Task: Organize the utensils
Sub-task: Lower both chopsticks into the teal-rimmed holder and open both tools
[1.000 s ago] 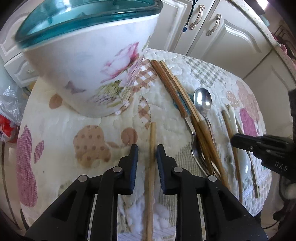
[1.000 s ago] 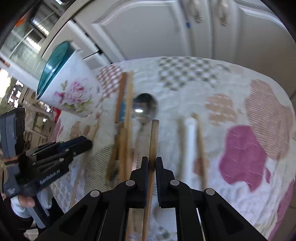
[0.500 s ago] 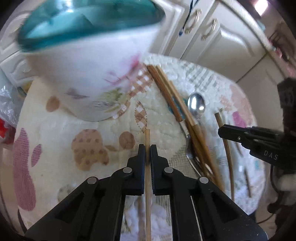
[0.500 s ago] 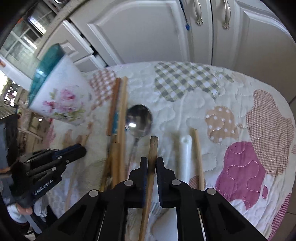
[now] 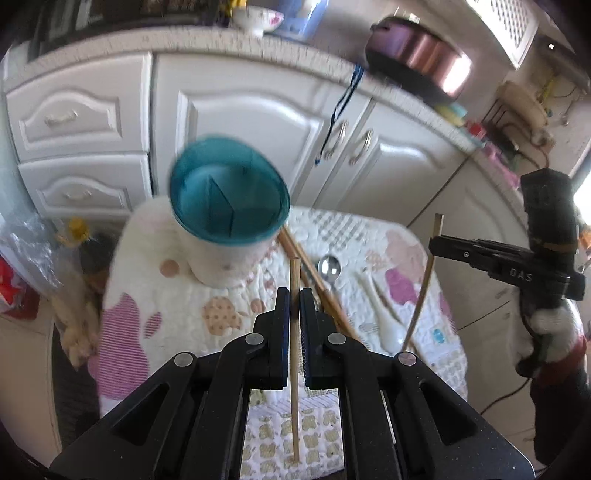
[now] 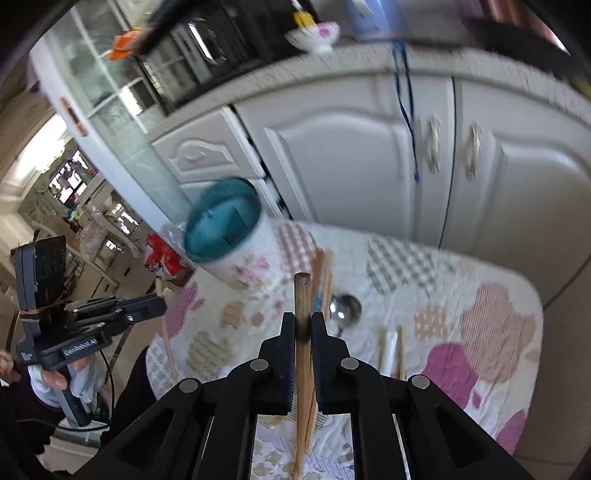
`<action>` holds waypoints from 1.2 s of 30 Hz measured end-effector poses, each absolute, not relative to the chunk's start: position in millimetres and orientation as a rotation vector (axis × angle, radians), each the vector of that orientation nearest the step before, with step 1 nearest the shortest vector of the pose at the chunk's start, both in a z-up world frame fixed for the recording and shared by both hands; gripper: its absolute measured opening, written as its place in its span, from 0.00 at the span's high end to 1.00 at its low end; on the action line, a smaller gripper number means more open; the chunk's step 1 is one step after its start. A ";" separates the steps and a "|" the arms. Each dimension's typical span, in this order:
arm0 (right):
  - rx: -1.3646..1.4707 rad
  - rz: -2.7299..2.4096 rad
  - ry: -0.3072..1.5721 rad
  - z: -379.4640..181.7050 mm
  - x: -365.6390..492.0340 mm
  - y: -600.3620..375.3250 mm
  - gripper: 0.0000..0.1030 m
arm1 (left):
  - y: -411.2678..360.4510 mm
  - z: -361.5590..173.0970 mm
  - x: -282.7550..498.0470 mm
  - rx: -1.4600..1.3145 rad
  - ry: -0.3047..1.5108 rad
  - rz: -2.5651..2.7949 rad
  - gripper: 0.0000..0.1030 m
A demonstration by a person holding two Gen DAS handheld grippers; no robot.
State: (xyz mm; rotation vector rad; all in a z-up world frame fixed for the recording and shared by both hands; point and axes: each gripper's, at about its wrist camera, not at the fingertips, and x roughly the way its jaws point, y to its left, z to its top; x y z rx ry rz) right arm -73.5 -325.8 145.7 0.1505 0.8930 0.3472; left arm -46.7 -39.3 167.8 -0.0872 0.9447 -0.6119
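Note:
A white floral holder with a teal inside (image 5: 229, 206) stands at the back left of the quilted table (image 5: 177, 325); it also shows in the right wrist view (image 6: 229, 232). My left gripper (image 5: 293, 295) is shut on a thin wooden chopstick (image 5: 294, 354), held upright above the table. My right gripper (image 6: 303, 319) is shut on a thicker wooden chopstick (image 6: 303, 354), also lifted; in the left wrist view it (image 5: 434, 243) holds that stick (image 5: 424, 280) at the right. More chopsticks (image 5: 317, 284), a metal spoon (image 5: 328, 267) and a white spoon (image 5: 388, 325) lie on the cloth.
White kitchen cabinets (image 5: 240, 107) stand behind the table. A counter above holds a pot (image 5: 417, 62) and a bowl (image 5: 258, 18). Plastic bags (image 5: 26, 258) sit on the floor at the left.
Both grippers have risen well above the table, each carrying its chopstick. The left gripper closed on its chopstick a second ago. The holder now appears from above.

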 end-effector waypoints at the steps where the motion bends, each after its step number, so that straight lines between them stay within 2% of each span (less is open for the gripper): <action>1: 0.144 0.352 0.884 149.4 -73.1 -322.8 0.93 | -34.6 175.4 -48.2 -0.099 0.932 -0.615 0.96; 8: 0.109 0.413 0.791 199.1 -69.3 -304.6 0.93 | -12.5 240.9 -43.8 -0.131 0.811 -0.611 0.96; 14: 0.104 0.450 0.668 257.8 -52.5 -292.7 0.93 | 1.9 301.6 -15.6 -0.124 0.680 -0.552 0.96; 17: 0.089 0.444 0.602 286.8 -38.0 -282.2 0.93 | 4.6 315.7 4.5 -0.112 0.640 -0.499 0.96; 23: 0.088 0.387 0.519 303.5 6.5 -257.3 0.93 | -2.8 302.1 43.7 -0.053 0.615 -0.384 0.96; 30: 0.063 0.329 0.535 260.3 59.9 -226.5 0.93 | -15.9 254.9 69.3 -0.033 0.679 -0.344 0.96; 36: 0.098 0.359 0.675 208.7 86.8 -221.9 0.93 | -21.4 213.8 86.3 -0.054 0.777 -0.327 0.96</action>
